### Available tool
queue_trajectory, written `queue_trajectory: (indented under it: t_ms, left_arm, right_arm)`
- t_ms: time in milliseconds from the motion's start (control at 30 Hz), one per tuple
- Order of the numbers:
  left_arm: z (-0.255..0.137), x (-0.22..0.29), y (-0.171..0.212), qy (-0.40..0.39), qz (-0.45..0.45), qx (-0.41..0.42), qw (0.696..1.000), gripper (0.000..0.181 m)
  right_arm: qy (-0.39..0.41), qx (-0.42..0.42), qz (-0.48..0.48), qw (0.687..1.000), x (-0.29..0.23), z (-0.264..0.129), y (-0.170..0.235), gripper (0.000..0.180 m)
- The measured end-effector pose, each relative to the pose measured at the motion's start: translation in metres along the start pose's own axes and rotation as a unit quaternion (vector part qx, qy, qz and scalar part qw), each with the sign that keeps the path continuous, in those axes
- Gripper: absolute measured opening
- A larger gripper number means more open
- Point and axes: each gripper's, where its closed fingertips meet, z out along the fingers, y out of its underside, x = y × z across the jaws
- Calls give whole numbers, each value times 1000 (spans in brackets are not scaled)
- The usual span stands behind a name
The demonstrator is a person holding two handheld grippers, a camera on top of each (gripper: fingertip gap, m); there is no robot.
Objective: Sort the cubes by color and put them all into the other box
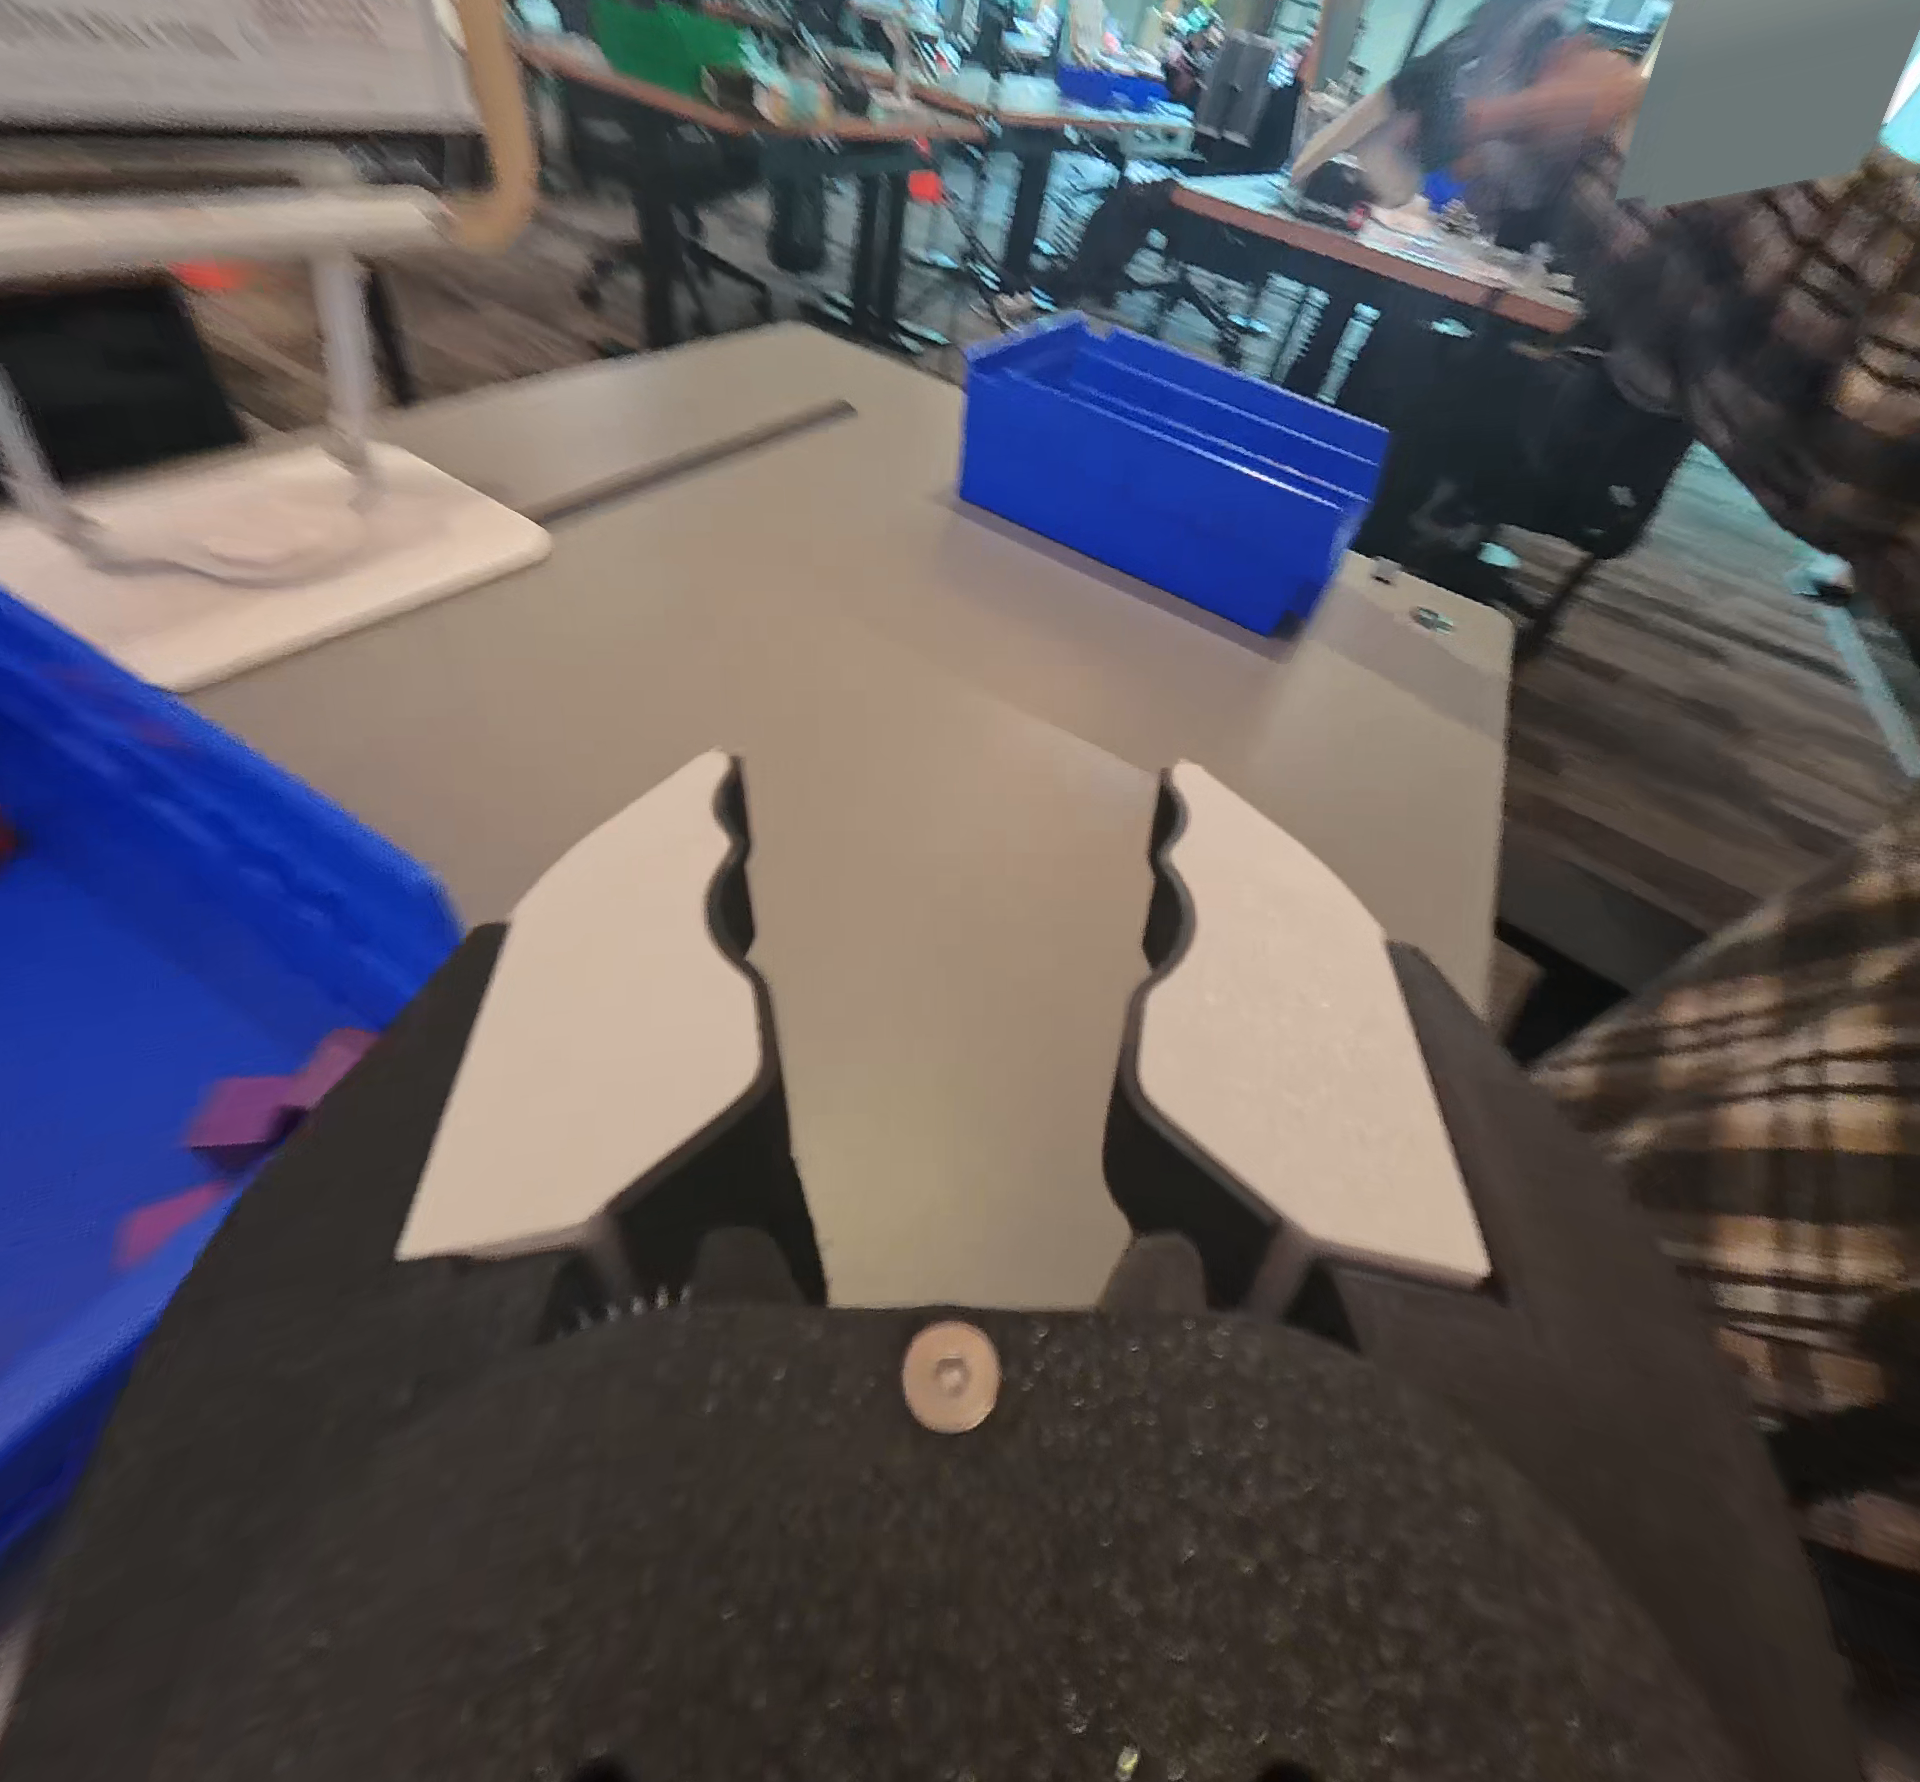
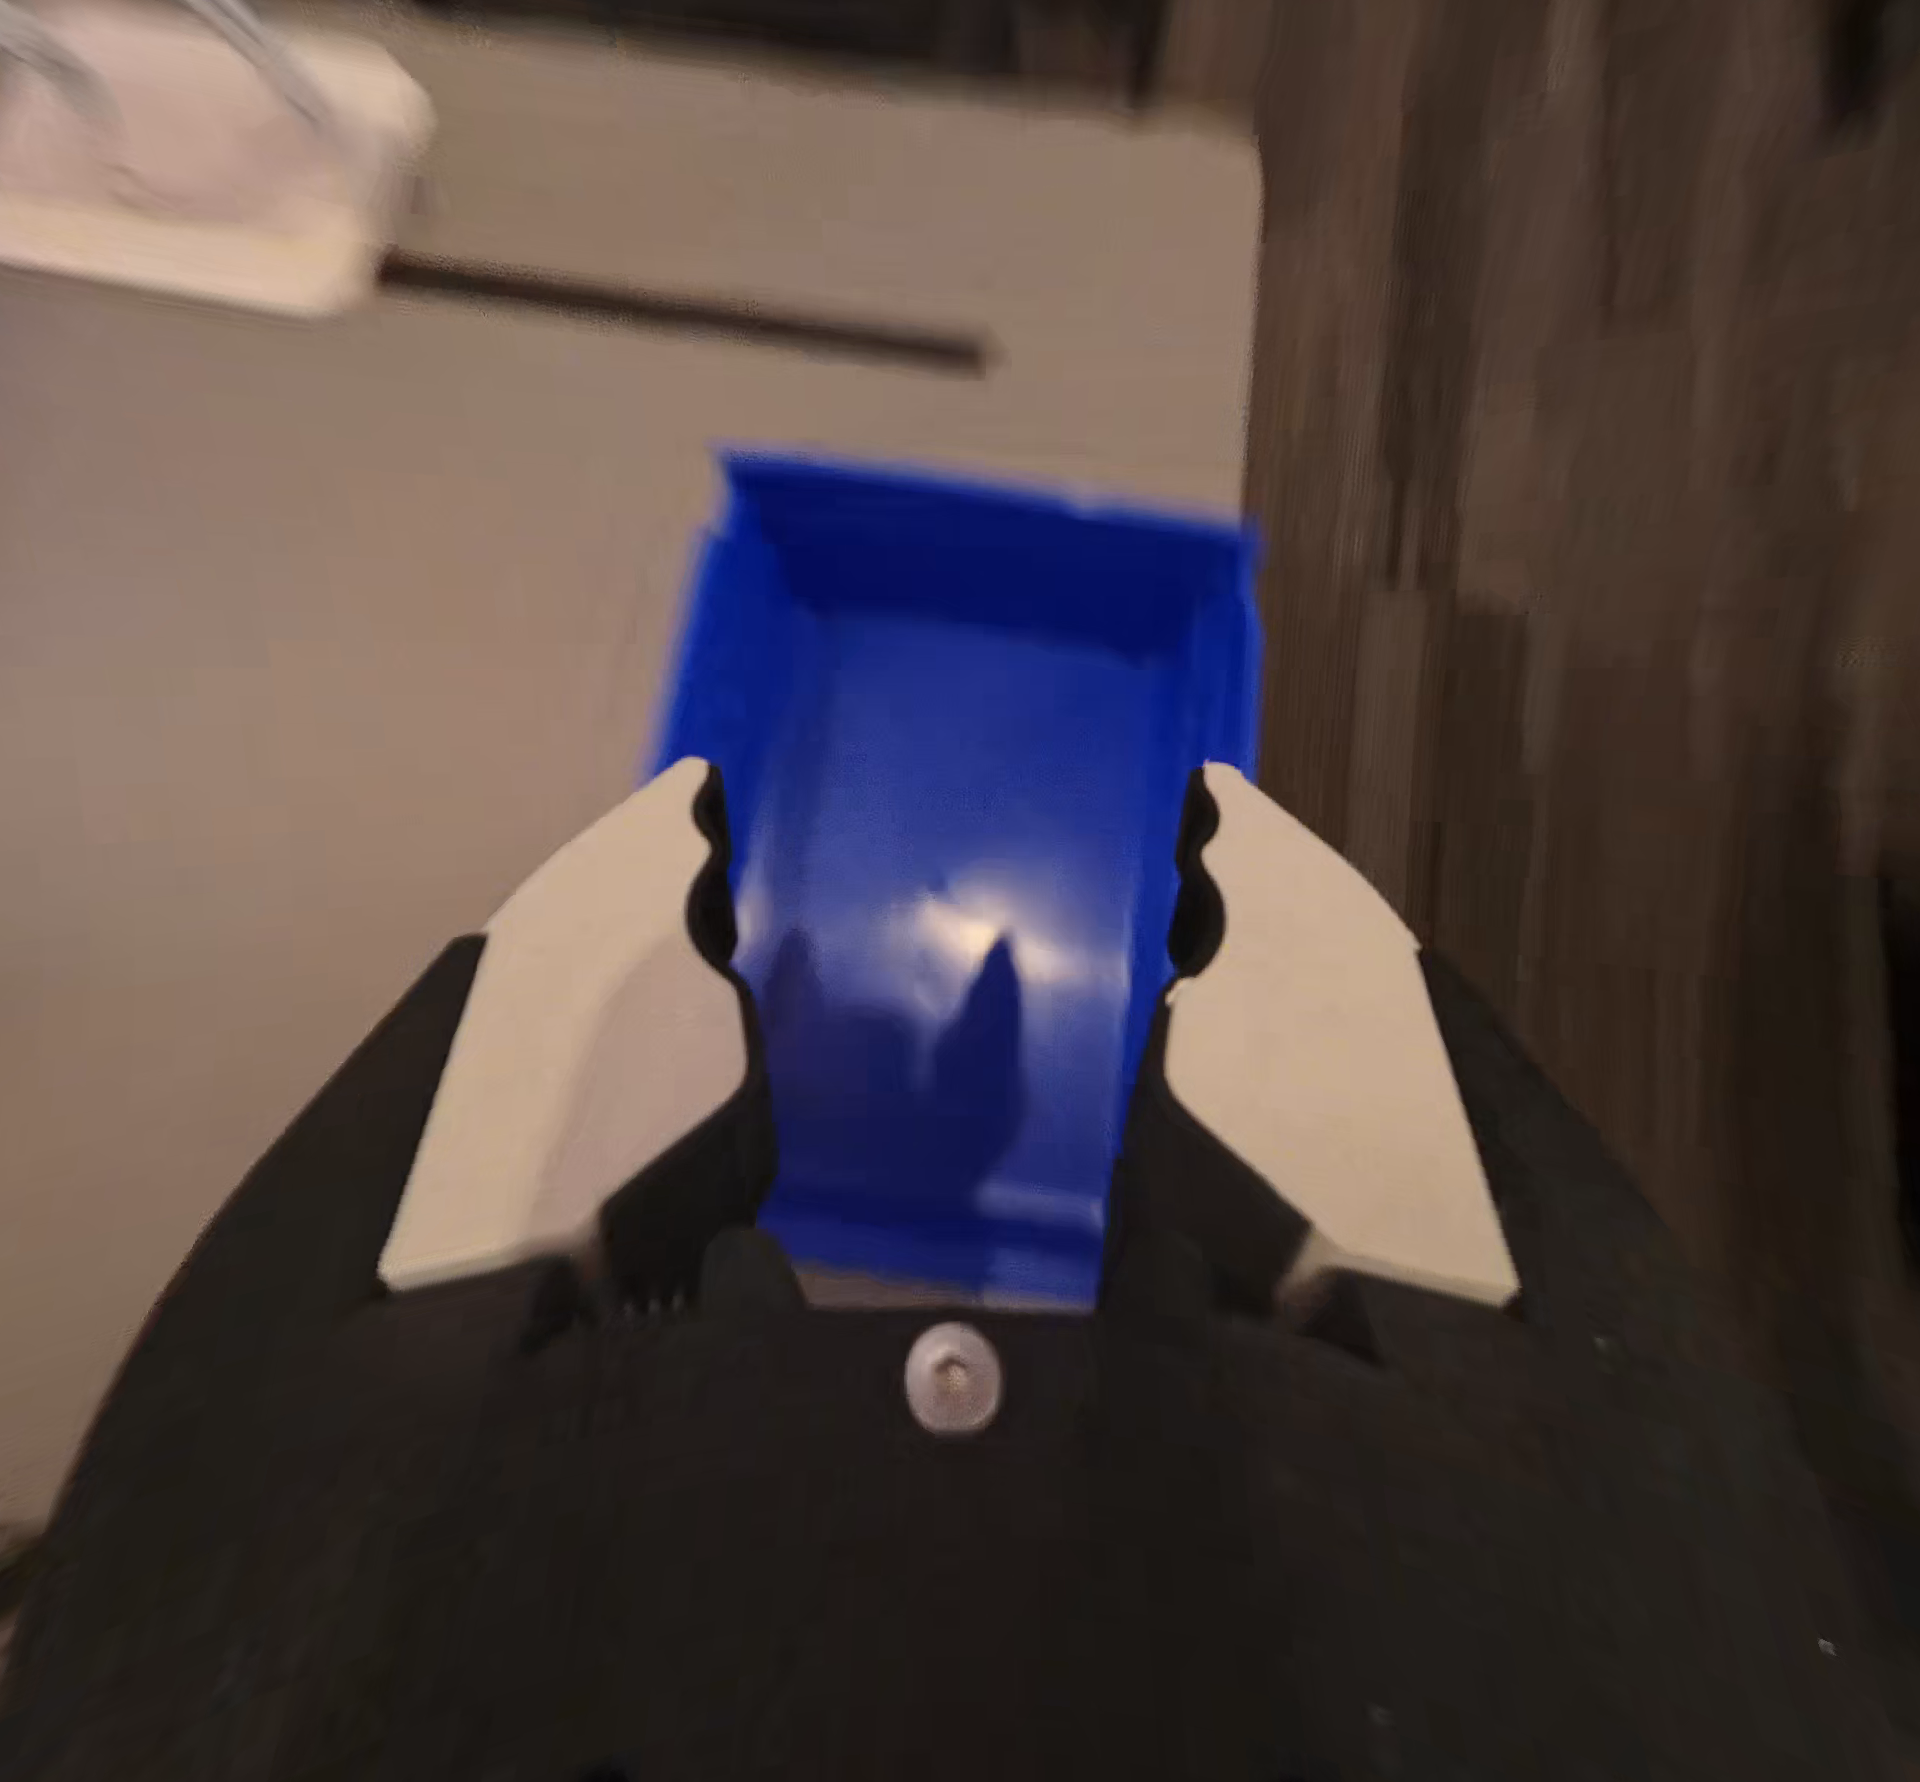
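In the left wrist view my left gripper is open and empty above the grey table. A blue box sits close at the left, with purple cubes on its floor beside my left finger. A second blue box stands farther off near the table's right edge. In the right wrist view, which is blurred, my right gripper is open and empty right above a blue box. The part of that box's floor I can see holds nothing.
A white stand base with metal legs is at the back left of the table. A dark slot runs across the table. A person in a plaid sleeve is at the right. The table edge and wood floor lie right of the box.
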Motion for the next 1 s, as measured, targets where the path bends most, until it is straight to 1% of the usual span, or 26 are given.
queue_trajectory:
  t_ms: [33,100,133,200,233,333,400,533,633,733,833,900,1000]
  left_arm:
    - [-6,-3,-4,-9,9,6,1000,78]
    - [-21,-13,-13,-35,28,15,999,86]
    - [-31,-23,-18,-62,35,19,997,86]
    - [-51,-48,-22,-122,36,2,992,90]
    - [-61,-63,-21,-152,34,-19,988,91]
    - [-92,-111,-18,-247,26,-85,965,93]
    - [-108,-141,-14,-288,11,-120,950,94]
    - [-120,-191,0,-318,-43,-166,933,96]
    - [-121,-221,15,-325,-82,-190,923,93]
    - [-117,-236,25,-310,-103,-194,925,88]
    - [-111,-238,20,-293,-77,-168,938,70]
    - [-110,-239,16,-293,-62,-159,941,69]
    - [-113,-247,19,-310,-63,-172,933,70]
  right_arm:
    - [-10,66,-31,997,-28,-11,-17,84]
    - [-41,177,-72,981,-89,-29,-34,85]
    - [-58,230,-84,968,-118,-36,-37,89]
    - [-93,329,-95,935,-172,-42,-35,87]
    - [-119,353,-99,923,-198,-39,-29,88]
    - [-203,364,-99,904,-261,-12,-5,92]
    - [-241,372,-98,891,-289,14,7,95]
    - [-309,355,-83,878,-324,71,22,96]
    - [-325,347,-91,875,-335,100,31,95]
    - [-324,350,-122,870,-340,110,42,94]
    - [-327,348,-153,865,-344,109,53,93]
    - [-326,342,-166,866,-345,110,56,93]
    - [-342,339,-163,861,-350,107,56,92]
